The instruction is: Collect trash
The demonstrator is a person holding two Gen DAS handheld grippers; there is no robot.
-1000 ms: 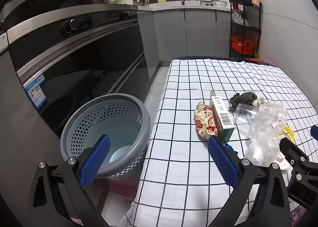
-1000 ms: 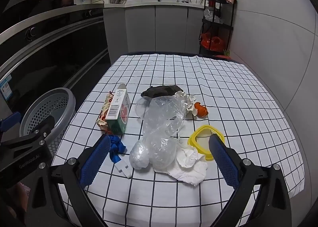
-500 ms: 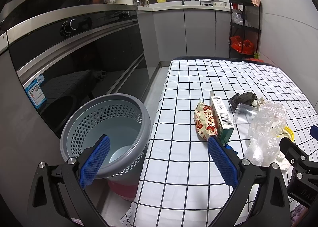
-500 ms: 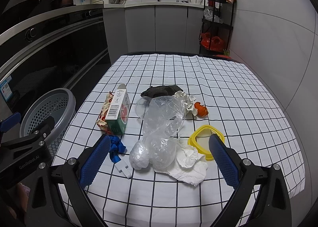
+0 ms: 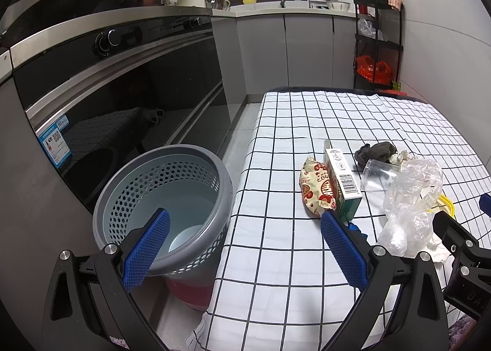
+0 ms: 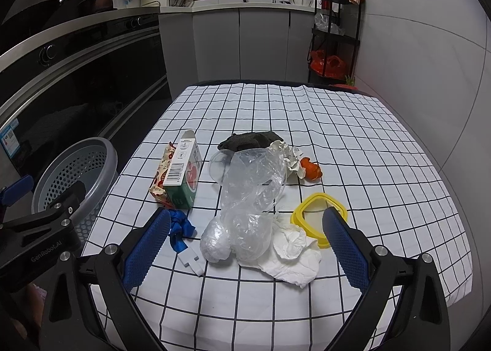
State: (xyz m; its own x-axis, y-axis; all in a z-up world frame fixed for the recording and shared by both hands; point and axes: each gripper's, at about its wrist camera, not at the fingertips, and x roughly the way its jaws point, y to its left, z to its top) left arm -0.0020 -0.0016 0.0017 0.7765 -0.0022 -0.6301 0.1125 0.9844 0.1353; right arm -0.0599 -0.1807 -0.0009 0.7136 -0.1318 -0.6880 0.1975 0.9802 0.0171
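Right wrist view — both tools, right tool (image 6: 245, 246) and left tool (image 5: 242, 246), gape empty; nothing collected yet. Next: grasp the bag (image 6: 251, 194) — bin (image 5: 159, 212) waits left of it.

A white tablecloth with a black grid pattern (image 6: 337, 136) carries a green and white carton (image 6: 183, 177), a yellow plastic ring (image 6: 319, 200), a crumpled clear plastic bag (image 6: 254, 185), white tissue (image 6: 294, 259) and blue scrap (image 6: 179, 228). A grey perforated basket (image 5: 165, 173) stands beside.
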